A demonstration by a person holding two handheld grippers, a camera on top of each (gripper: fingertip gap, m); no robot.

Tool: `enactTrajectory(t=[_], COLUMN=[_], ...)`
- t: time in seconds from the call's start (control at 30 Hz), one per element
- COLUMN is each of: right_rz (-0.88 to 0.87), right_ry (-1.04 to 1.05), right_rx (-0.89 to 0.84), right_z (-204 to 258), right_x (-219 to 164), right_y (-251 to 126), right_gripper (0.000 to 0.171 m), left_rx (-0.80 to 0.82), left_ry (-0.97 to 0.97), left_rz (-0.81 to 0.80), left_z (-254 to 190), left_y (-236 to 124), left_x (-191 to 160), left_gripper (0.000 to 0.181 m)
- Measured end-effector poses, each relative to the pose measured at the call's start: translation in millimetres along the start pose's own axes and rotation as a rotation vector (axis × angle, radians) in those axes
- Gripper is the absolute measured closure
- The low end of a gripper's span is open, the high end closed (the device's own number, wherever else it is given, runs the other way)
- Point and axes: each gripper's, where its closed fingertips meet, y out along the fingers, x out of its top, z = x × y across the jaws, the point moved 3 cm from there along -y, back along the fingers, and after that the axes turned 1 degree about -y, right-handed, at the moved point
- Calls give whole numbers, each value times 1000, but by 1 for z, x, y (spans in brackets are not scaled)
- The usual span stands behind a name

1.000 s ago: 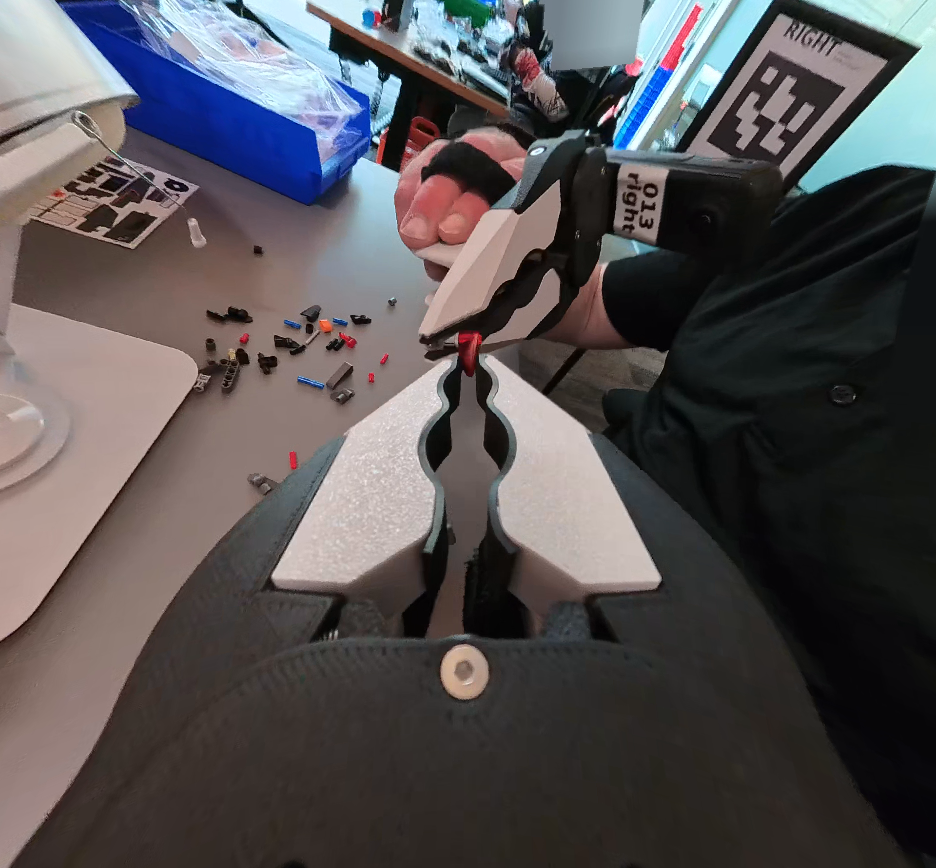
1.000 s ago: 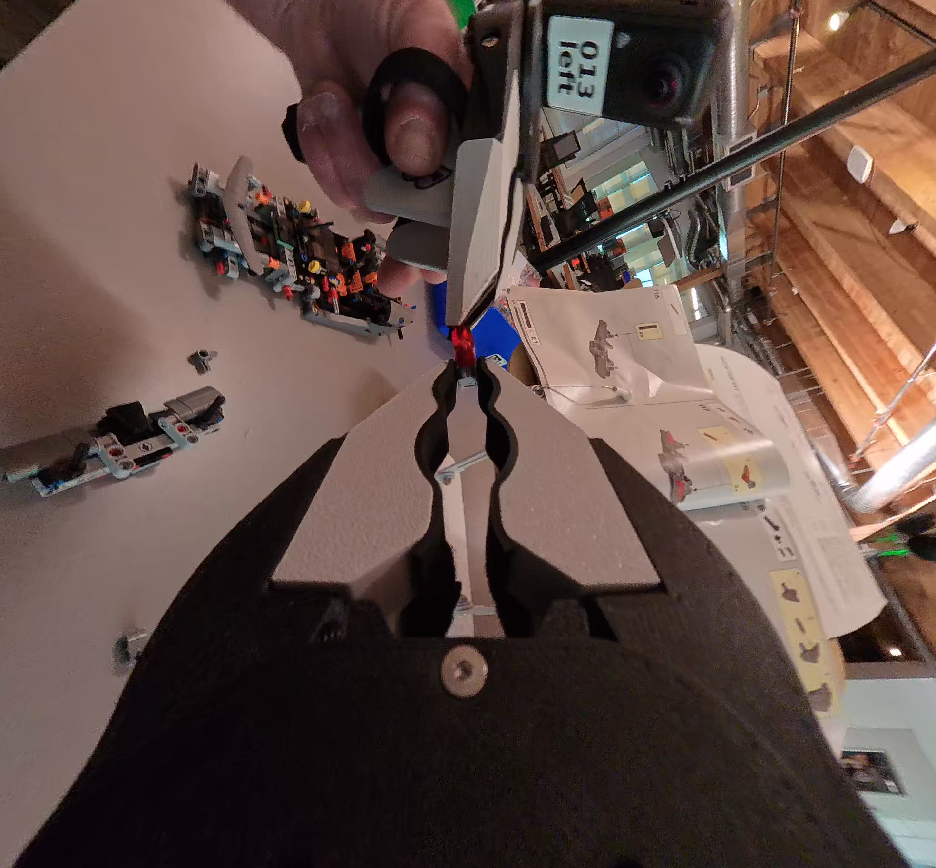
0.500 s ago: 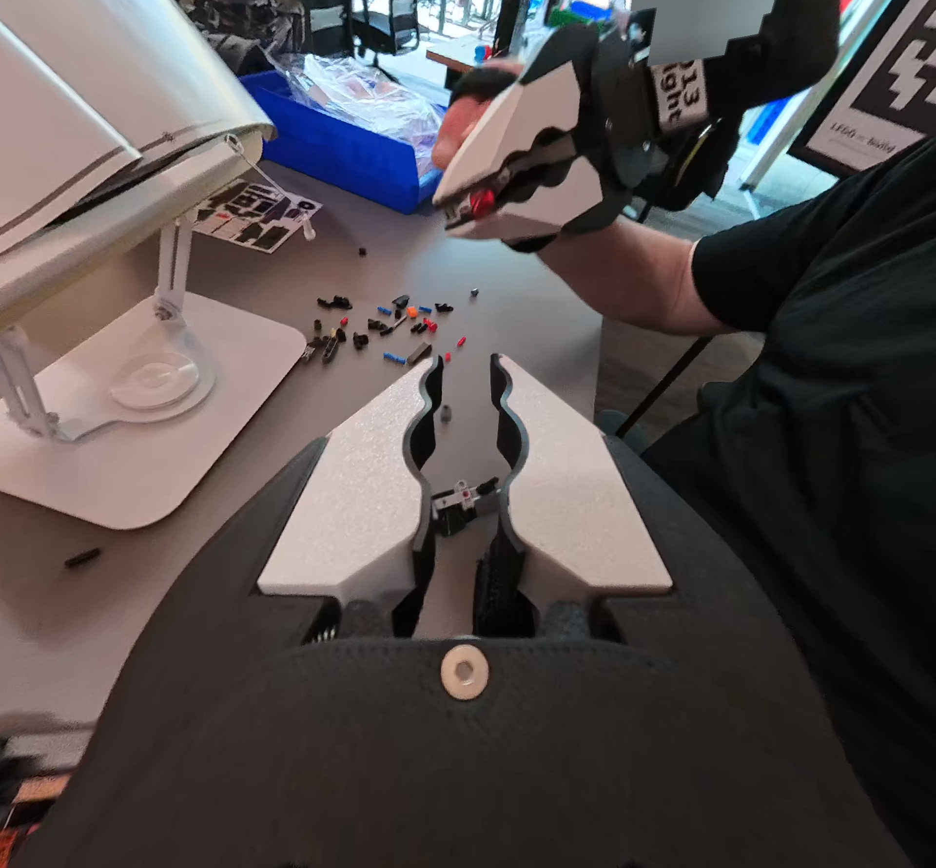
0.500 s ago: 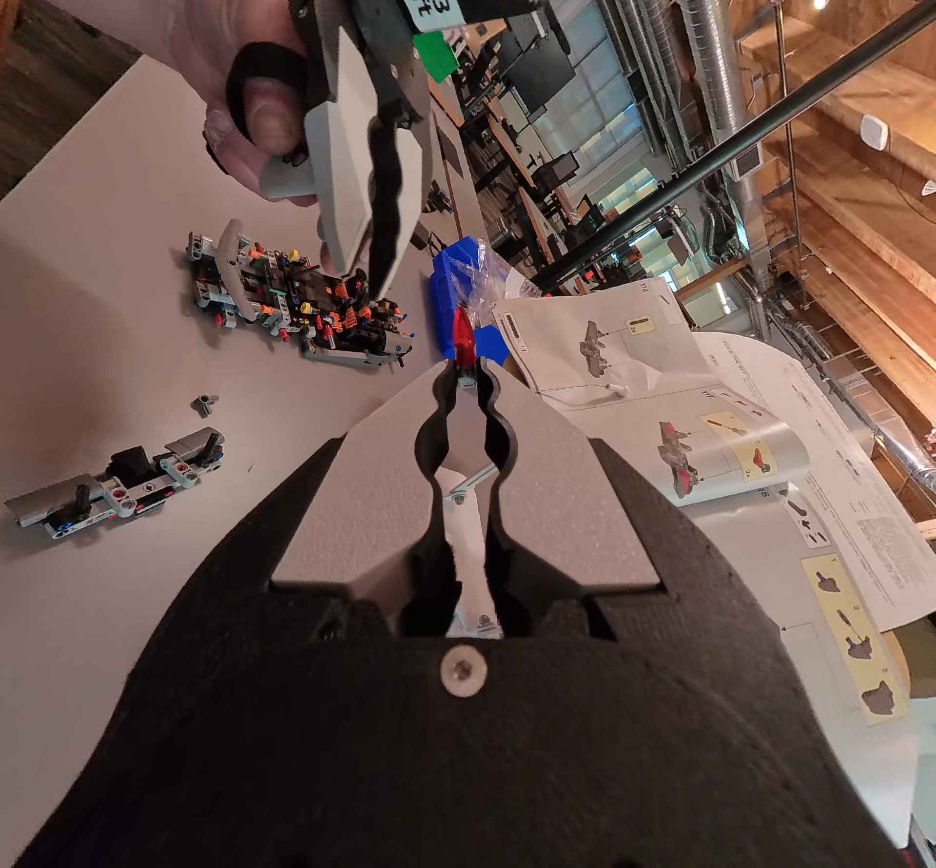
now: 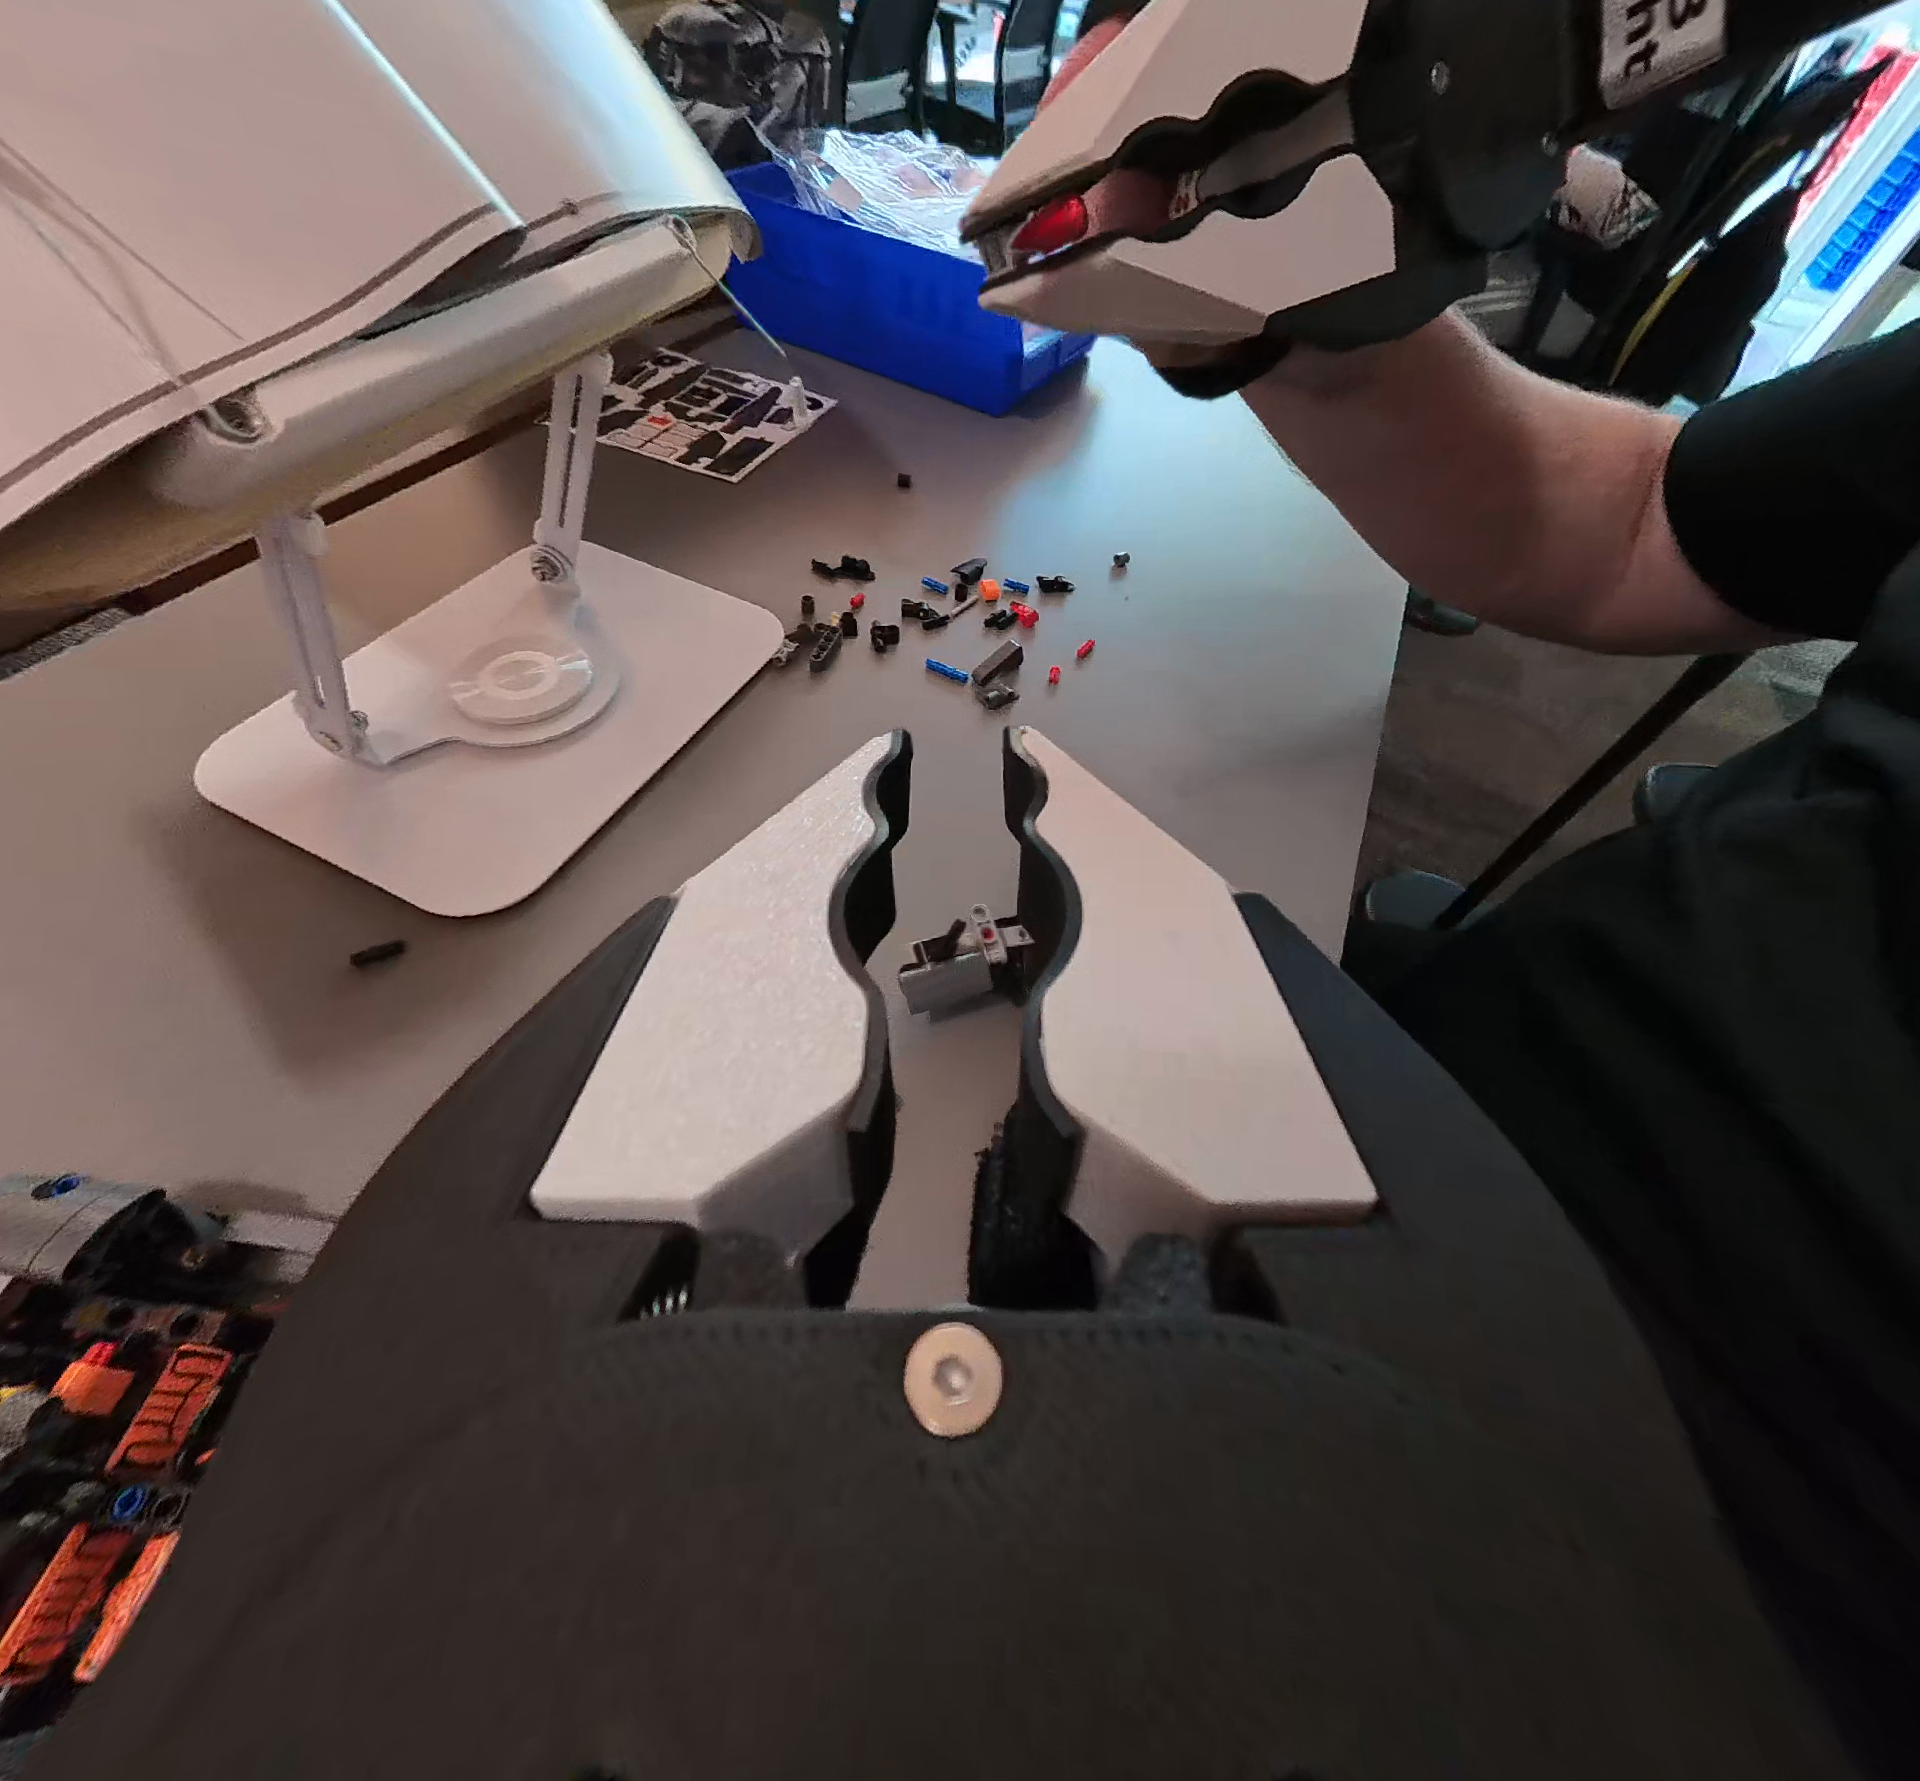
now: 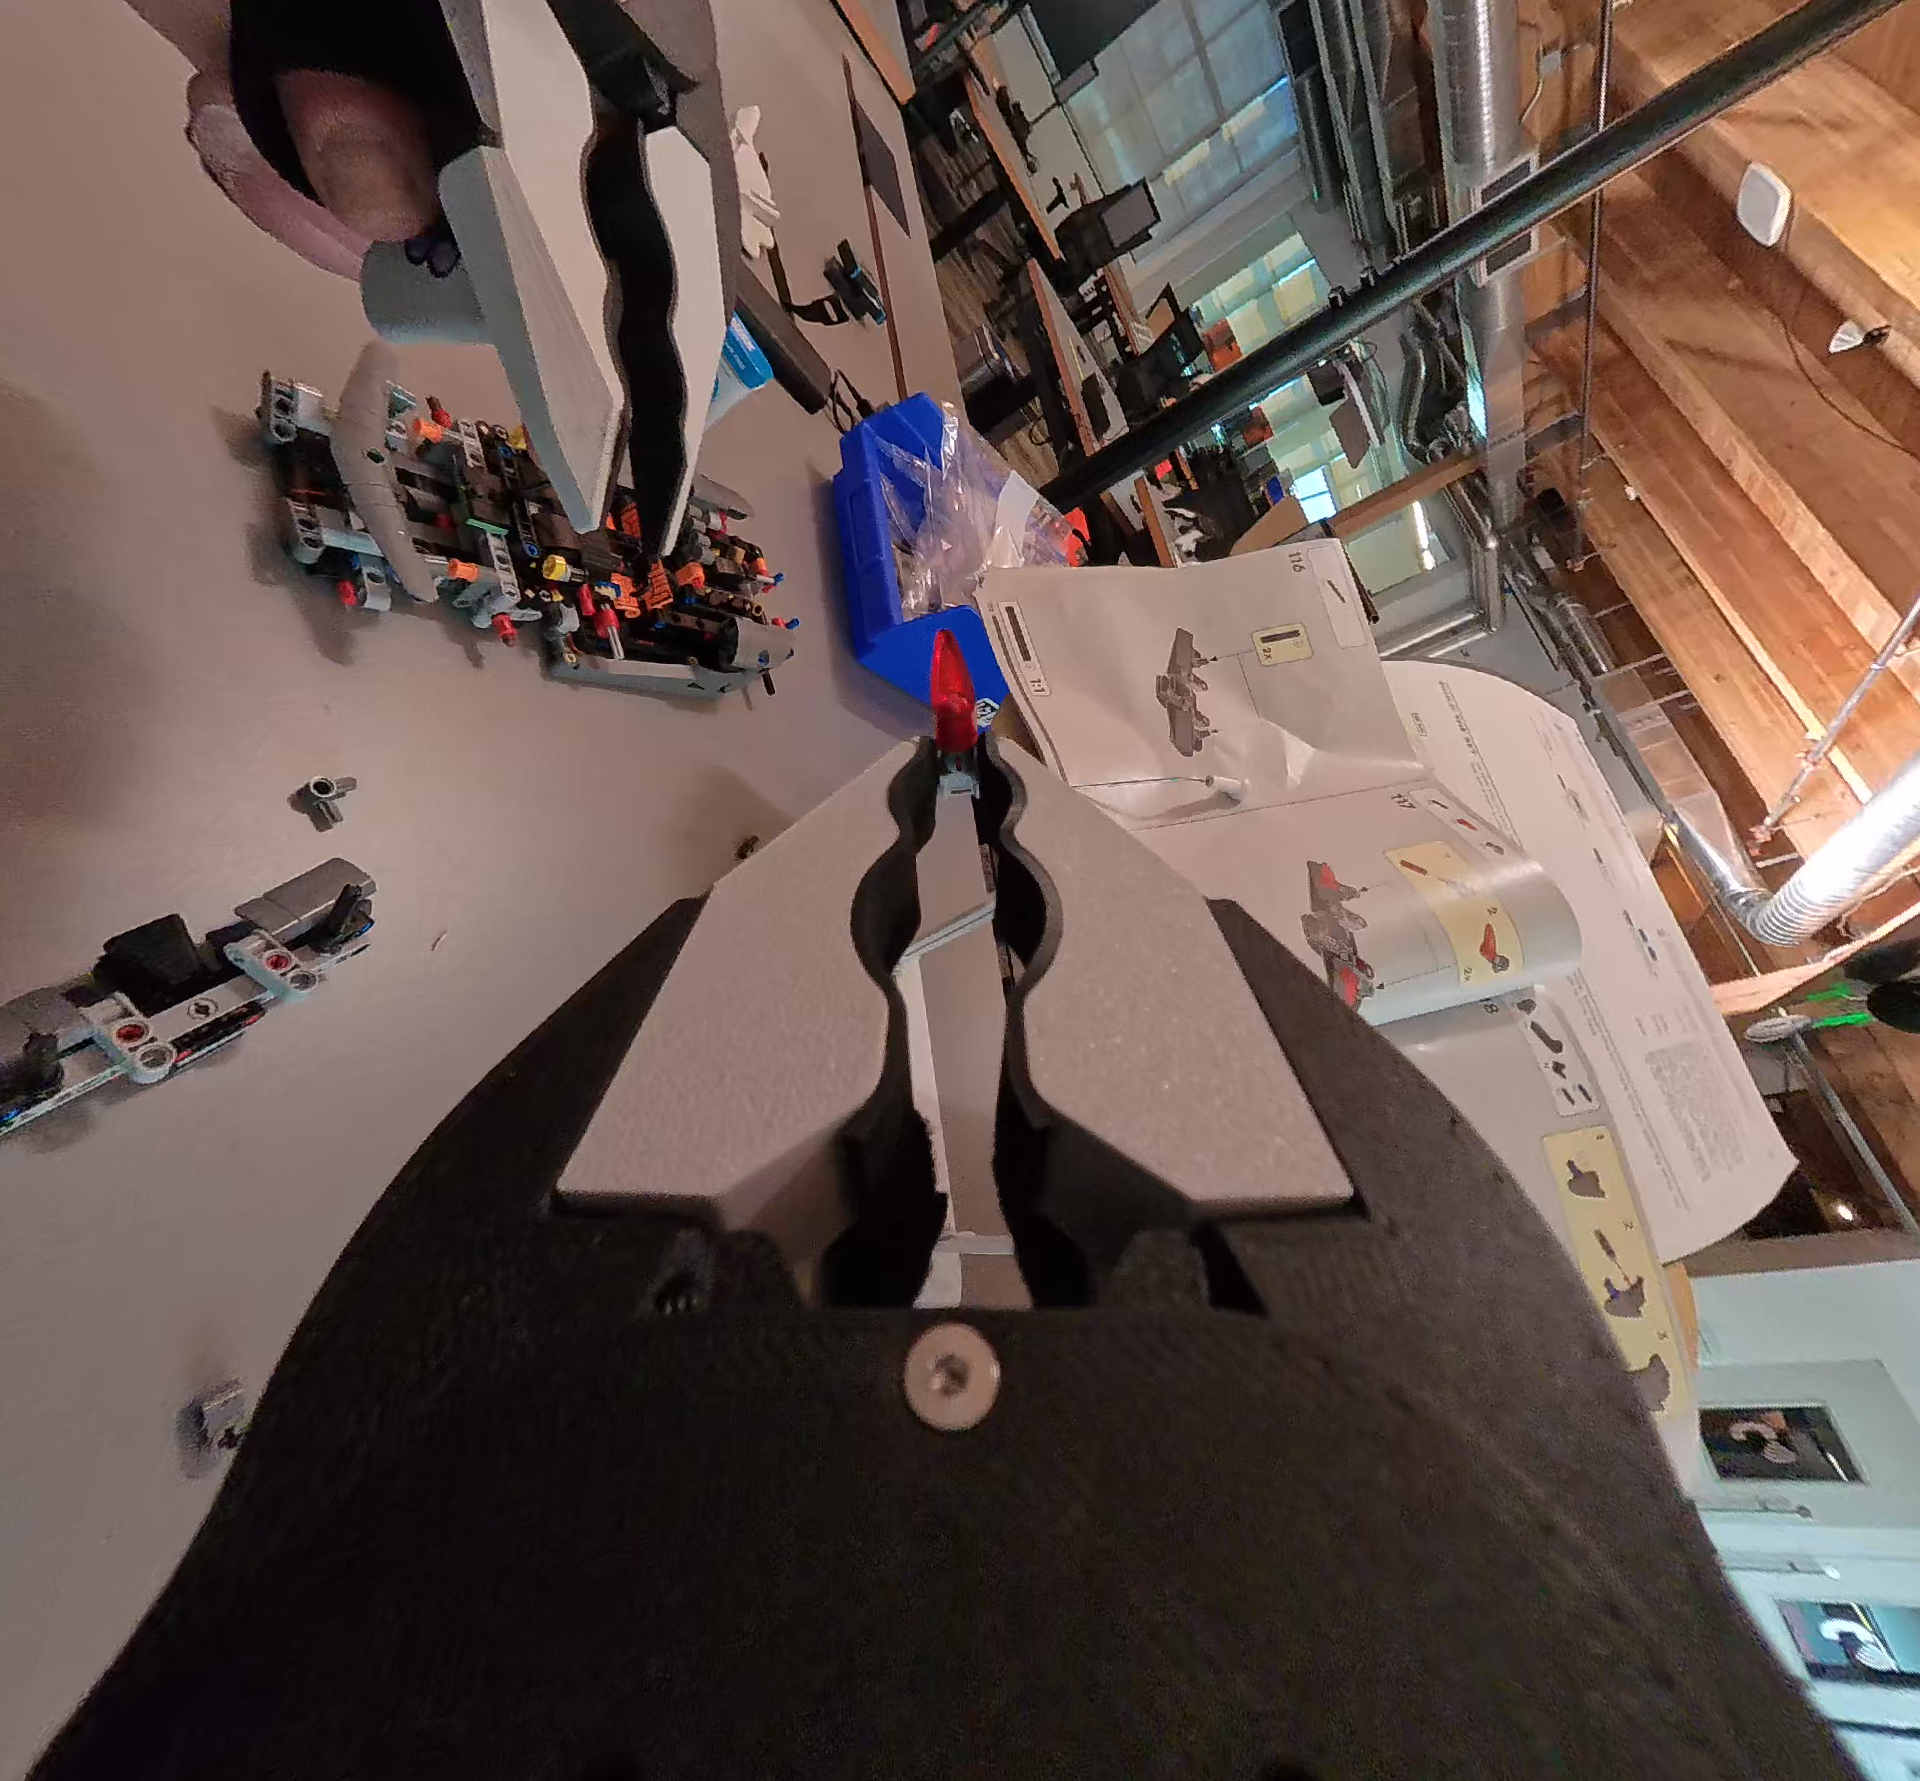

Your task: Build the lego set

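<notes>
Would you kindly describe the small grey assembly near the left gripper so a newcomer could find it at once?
Start at the white book stand base on the grey table; nearer the camera than the scattered loose pieces lies a small grey-and-black assembly, seen between the open left gripper fingers. Unlike those loose bits, it is several parts joined, with a red dot on a pale grey beam.

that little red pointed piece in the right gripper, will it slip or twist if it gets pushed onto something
Probably. The red pointed piece looks glossy and tapered, and the right gripper pinches only its base at the very fingertips, so it may pivot or pop out under pressure. It looks like rigid plastic, unlikely to bend. Being tiny, it is likely very light.
</notes>
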Motion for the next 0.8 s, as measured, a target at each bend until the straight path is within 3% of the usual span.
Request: enactTrajectory(t=[0.23, 0.8], right_rz=[12, -28], right_ry=[54, 158], right_rx=[-29, -15], right_z=[-3, -14], right_x=[6, 8], right_y=[10, 12], right_gripper=[166, 166], left_rx=[-20, -42], left_ry=[-48, -45], left_rz=[-89, -92], left_z=[-2, -10], left_y=[-6, -4], left_x=[6, -1], left_gripper=[165, 167])
